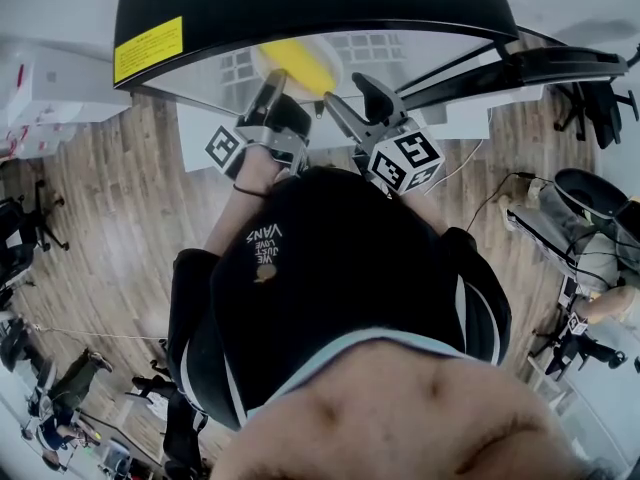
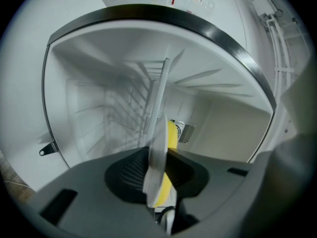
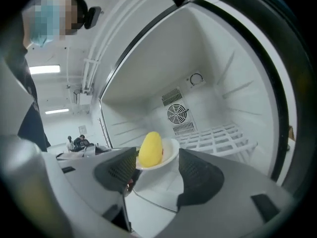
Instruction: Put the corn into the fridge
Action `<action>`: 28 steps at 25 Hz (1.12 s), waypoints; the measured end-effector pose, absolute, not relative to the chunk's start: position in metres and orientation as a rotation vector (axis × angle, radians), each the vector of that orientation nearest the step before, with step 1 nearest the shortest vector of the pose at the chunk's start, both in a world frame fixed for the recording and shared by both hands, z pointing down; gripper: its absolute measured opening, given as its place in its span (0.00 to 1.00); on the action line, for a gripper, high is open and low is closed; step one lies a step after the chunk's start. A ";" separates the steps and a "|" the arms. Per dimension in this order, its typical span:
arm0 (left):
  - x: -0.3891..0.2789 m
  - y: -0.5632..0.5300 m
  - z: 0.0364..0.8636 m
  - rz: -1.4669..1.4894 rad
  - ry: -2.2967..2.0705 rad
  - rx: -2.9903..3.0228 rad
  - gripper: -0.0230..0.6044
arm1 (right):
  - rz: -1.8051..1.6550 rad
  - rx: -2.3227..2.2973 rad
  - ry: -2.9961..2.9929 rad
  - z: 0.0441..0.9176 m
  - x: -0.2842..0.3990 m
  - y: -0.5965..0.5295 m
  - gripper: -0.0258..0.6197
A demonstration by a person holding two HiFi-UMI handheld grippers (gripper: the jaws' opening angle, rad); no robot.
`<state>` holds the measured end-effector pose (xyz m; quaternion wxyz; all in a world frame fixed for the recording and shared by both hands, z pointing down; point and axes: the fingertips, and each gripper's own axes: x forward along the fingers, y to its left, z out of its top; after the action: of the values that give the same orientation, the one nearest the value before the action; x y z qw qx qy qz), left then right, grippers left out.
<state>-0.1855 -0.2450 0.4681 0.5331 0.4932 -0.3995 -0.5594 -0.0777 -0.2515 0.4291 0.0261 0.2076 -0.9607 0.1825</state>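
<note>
Corn on plate at open fridge

Lies yellow on a white plate point(image 3: 170, 151), corn point(image 3: 150, 149) at 12 o'clock from both grippers, with the white interior of the fridge point(image 3: 223, 73) behind. Clamped by the rim: left gripper point(image 2: 156, 175) pinching the plate, seen edge-on between its pads. Spread wide: right gripper point(image 3: 157, 168), pads clear of plate and corn, both just beyond. Backed by a round fan vent point(image 3: 177, 114) at 1 o'clock of the corn. Flanked by a wire shelf point(image 3: 218, 135) at 2 o'clock. Seen from the head: wood floor point(image 1: 110, 198) at 9 o'clock, yellow label point(image 1: 147, 48) at 10 o'clock.
</note>
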 end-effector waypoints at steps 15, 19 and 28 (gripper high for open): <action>-0.184 -0.246 0.467 -1.341 -0.946 1.188 0.16 | 0.152 0.666 -2.864 0.445 -0.096 -0.241 0.51; -0.186 -0.245 0.467 -1.346 -0.944 1.183 0.16 | 0.073 0.676 -2.865 0.446 -0.099 -0.241 0.51; -0.186 -0.245 0.466 -1.350 -0.922 1.199 0.16 | 0.082 0.677 -2.864 0.446 -0.102 -0.241 0.51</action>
<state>-0.1857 -0.2446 0.4657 0.5288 0.5022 -0.3859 -0.5650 -0.1023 -0.2412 0.4461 0.0985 0.2288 -0.9681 0.0277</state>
